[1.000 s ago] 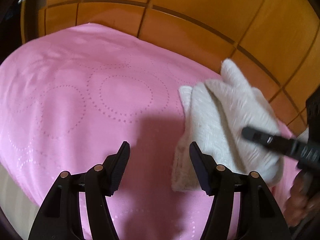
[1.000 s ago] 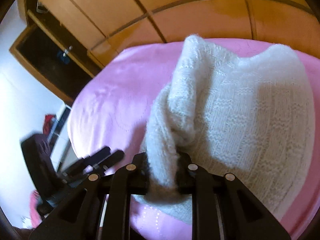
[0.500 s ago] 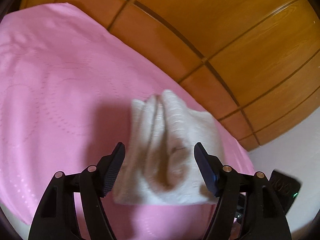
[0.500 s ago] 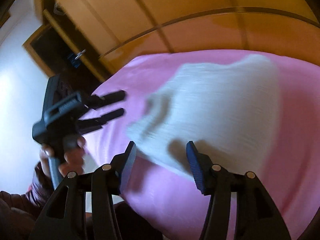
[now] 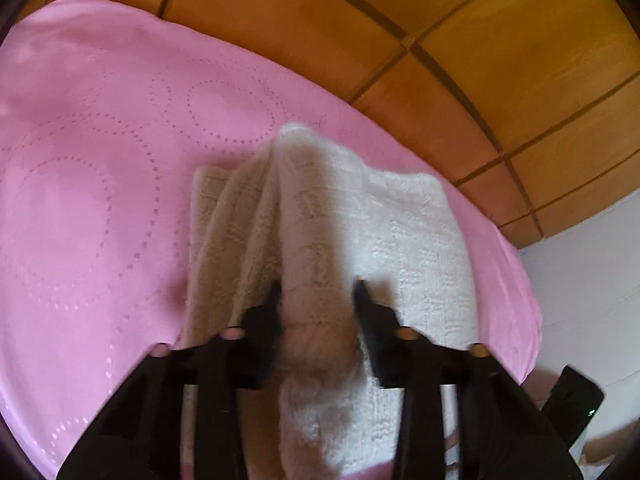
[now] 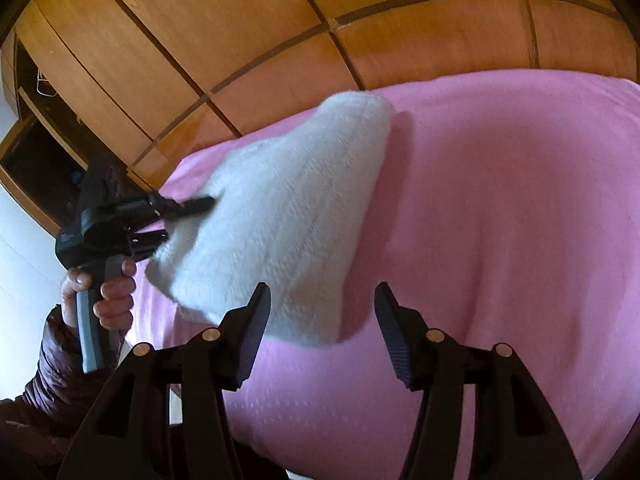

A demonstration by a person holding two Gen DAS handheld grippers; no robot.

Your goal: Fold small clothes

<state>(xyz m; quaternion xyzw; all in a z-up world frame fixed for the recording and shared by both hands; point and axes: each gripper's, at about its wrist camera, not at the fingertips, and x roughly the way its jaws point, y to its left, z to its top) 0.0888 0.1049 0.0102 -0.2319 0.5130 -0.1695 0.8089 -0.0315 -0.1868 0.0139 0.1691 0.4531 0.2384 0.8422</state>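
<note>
1. While lying mid-frame on the pink bedspread point(image 5: 100, 216), the white knit garment point(image 5: 400, 240) is bunching between the left gripper point(image 5: 316, 300), which is clamping it.
2. Right-wrist view alone is showing the right gripper point(image 6: 320, 312) gaping wide, holding nothing.

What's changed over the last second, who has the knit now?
The right gripper let go of the white knit and now stands open behind it. The left gripper swung over and closed on its near fold. The knit stays on the pink cover.
</note>
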